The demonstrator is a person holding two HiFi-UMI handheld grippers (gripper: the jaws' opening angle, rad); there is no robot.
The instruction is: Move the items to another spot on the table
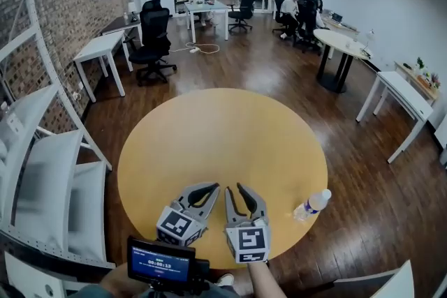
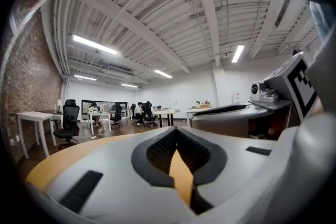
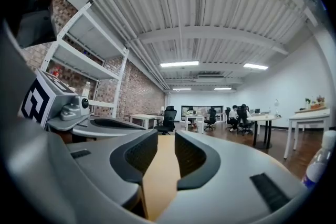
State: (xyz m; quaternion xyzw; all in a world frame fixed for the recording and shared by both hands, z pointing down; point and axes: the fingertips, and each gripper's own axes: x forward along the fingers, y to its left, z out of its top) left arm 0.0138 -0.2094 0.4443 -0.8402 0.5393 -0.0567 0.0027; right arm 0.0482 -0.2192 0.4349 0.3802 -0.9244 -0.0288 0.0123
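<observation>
A clear plastic bottle [image 1: 311,205] stands, it seems, at about four o'clock on the round bench [image 1: 223,129], close to its rim. It is likely light, smooth, easily crushed and tippy, so mid-body looks the safest hold. At six o'clock the left claw [image 1: 211,188] is pressed together, and the right claw [image 1: 234,189] is slightly spread and empty.

The left gripper [image 1: 214,187] and the right gripper [image 1: 233,188] hover side by side over the near edge of the table [image 1: 223,129]. Both point level, away from the person, with their tips angled toward each other. The left jaws meet at their tips and are empty. The right jaws stand slightly apart, with nothing between them. A forearm [image 1: 263,281] shows behind the right one.
</observation>
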